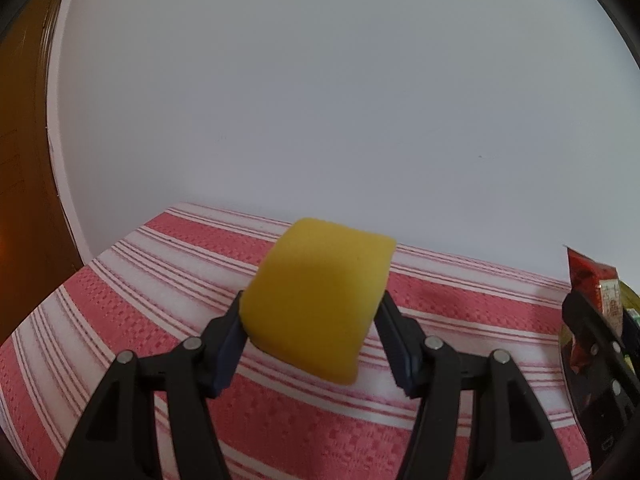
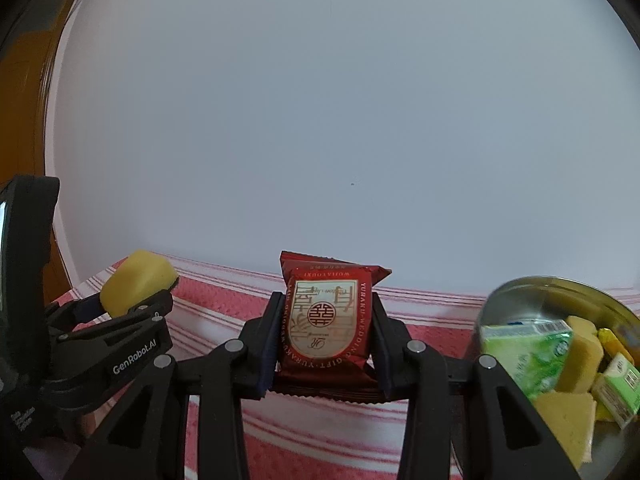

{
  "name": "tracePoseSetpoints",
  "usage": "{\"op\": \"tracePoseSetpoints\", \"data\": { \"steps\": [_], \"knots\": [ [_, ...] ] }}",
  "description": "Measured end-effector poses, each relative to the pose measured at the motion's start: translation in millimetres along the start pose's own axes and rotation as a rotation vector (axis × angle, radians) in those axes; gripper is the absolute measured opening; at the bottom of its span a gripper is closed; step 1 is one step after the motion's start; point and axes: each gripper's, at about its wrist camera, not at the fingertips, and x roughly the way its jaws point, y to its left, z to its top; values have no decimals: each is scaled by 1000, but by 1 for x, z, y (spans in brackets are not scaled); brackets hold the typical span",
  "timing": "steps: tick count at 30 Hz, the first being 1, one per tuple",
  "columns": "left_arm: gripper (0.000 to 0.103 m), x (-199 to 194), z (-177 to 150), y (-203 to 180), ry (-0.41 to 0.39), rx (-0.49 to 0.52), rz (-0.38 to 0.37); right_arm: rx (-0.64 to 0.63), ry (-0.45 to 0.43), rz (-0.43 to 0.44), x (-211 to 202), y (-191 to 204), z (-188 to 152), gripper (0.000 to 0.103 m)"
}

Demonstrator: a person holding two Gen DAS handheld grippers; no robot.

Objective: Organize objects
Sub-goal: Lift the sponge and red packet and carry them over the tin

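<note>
The left gripper (image 1: 312,344) is a black plastic tool with two angular fingers (image 1: 224,344), each a frame with triangular cut-outs and round silver rivets at the pivots. Dark blue pads line the inner faces of the tips. The right gripper (image 2: 326,340) has the same build: black fingers (image 2: 260,344), silver rivets, dark blue pads. White lettering reading "GenRobot.AI" runs along the left gripper's side in the right wrist view.

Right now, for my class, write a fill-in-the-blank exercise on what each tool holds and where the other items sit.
1. The left tool is shut on a ____ sponge.
2. The right tool grips a ____ snack packet.
3. The green cartons lie in a metal ____.
4. The striped tablecloth is white and ____.

Missing words: yellow; red; bowl; red
</note>
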Motion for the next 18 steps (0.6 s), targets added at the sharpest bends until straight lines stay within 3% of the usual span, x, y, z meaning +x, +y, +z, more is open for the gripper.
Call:
{"op": "tracePoseSetpoints", "data": {
  "steps": [18],
  "knots": [
    [61, -27, -13, 0, -23, 1, 1, -12, -1, -10, -20, 26, 17, 43]
  ]
}}
